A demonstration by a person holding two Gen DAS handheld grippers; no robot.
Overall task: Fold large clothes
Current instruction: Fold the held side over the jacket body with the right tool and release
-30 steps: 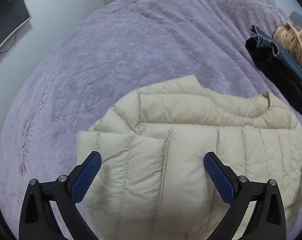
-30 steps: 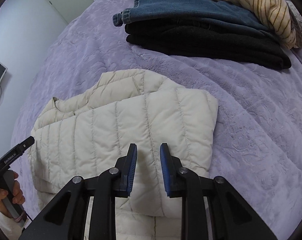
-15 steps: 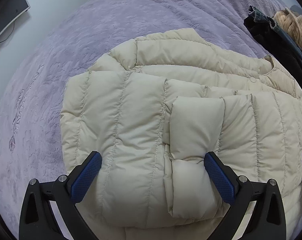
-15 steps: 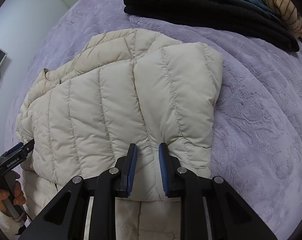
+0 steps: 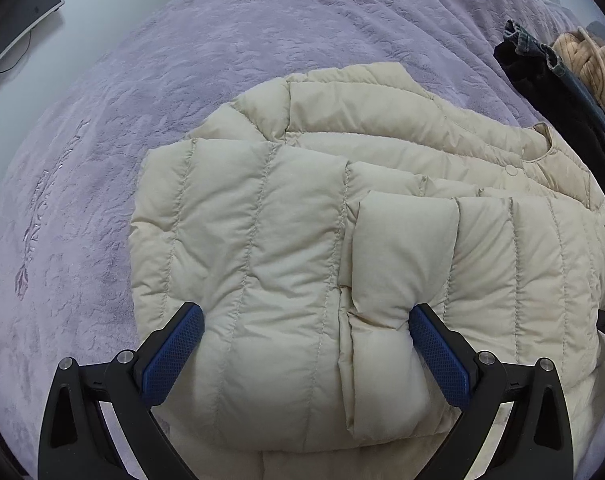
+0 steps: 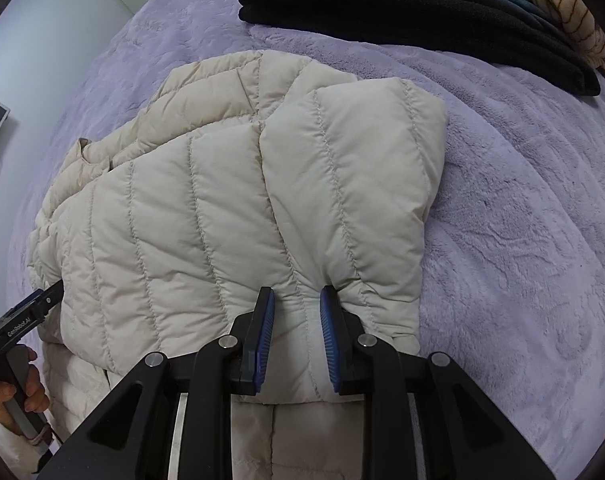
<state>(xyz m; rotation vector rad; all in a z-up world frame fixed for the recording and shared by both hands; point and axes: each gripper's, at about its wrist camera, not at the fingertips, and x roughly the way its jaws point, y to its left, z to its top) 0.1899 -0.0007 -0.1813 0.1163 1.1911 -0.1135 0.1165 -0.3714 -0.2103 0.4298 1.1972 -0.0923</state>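
1. Locate the jacket [image 5: 286, 264]: cream quilted puffer, lying on the purple bed cover [image 5: 150, 80], already doubled over so the folded layer sits on top. Collar end is toward the stack of folded clothes [image 6: 402, 4], well apart from it.
2. Check your left claw [image 5: 304, 350]: jaws wide, straddling the folded edge; both blue pads press into the padding on either side, incl. the tucked sleeve by the right-hand pad. Treat as a loose, wide grip.
3. Check your right claw [image 6: 296, 322]: jaws nearly closed, pinching a ridge of the same folded edge near the jacket's right corner.
4. Key relation: the jacket extends fwd, away from both claws, long axis running side to side between them. Each hand holds its own end, so neither is nearer.
5. Judgement: the fold looks laid down; next is prob. release, then smooth.
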